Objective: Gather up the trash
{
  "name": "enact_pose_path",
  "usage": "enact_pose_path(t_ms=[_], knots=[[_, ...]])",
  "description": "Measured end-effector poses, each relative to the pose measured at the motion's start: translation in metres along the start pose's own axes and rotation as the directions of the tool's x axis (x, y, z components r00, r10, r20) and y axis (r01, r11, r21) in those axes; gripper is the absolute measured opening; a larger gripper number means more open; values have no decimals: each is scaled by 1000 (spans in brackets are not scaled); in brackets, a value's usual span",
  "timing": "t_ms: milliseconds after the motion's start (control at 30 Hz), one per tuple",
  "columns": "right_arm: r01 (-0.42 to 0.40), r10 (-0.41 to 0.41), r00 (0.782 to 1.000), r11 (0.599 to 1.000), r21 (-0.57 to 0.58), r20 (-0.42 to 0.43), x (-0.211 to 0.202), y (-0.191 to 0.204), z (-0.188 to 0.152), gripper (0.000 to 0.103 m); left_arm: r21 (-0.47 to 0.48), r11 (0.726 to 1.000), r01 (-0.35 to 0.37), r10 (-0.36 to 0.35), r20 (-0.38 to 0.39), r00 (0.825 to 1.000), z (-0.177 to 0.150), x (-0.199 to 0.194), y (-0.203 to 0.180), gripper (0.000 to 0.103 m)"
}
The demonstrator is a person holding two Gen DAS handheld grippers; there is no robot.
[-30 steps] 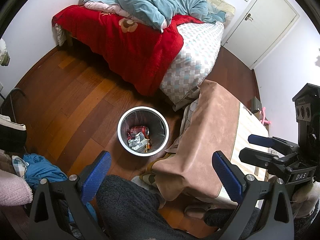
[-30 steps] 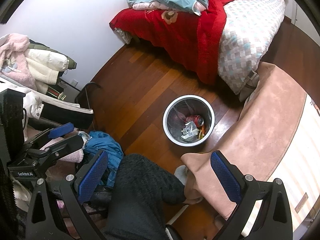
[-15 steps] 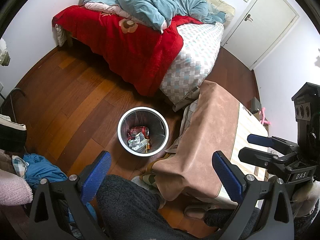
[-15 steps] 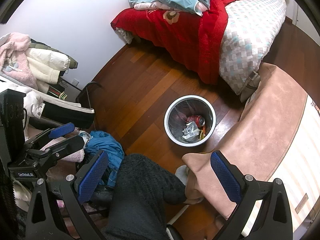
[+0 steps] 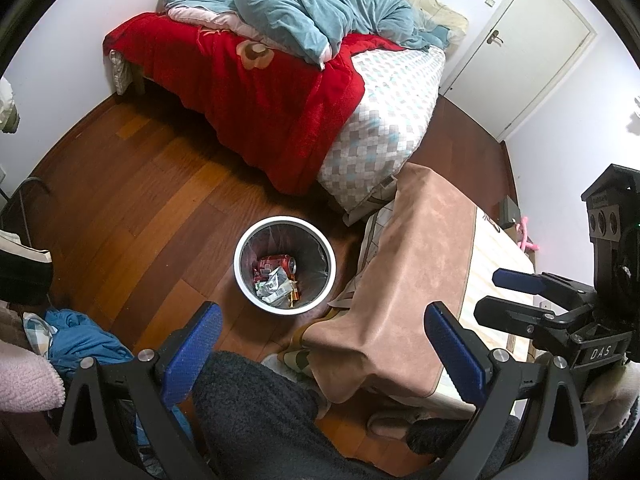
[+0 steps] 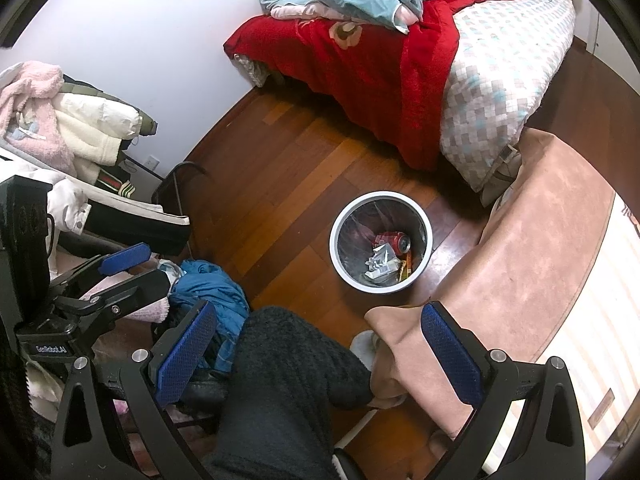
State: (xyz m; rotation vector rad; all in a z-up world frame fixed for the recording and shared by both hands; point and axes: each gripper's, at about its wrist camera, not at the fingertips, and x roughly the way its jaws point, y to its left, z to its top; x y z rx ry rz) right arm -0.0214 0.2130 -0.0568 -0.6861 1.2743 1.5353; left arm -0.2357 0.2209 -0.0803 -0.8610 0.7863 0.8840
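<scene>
A white round trash bin (image 5: 247, 276) stands on the wood floor, also in the right wrist view (image 6: 339, 256). Inside lie a red soda can (image 5: 276, 263), crumpled silver wrappers (image 5: 274, 285) and orange packets. My left gripper (image 5: 322, 350) is open and empty, held high above the floor over a dark-trousered knee. My right gripper (image 6: 318, 350) is open and empty at the same height. Each gripper shows from the side in the other's view: the right one (image 5: 516, 292), the left one (image 6: 132, 268).
A table with a tan cloth (image 5: 416, 272) stands right of the bin. A bed with a red blanket (image 5: 272, 92) fills the back. Blue clothes (image 6: 208, 288) lie on the floor at left, below a rack of piled garments (image 6: 68, 132). A white door (image 5: 524, 44) is far right.
Almost nothing: the right wrist view has drifted slightly, so the bin sits a little further right and lower. Both grippers stay open and empty.
</scene>
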Motion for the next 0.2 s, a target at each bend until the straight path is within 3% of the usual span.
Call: enact_pose_path(t_ms=[200], knots=[[1, -1, 1000, 1000, -6, 1, -1, -2, -1, 103, -5, 1000, 4, -4, 17, 1000, -1, -2, 0, 103]])
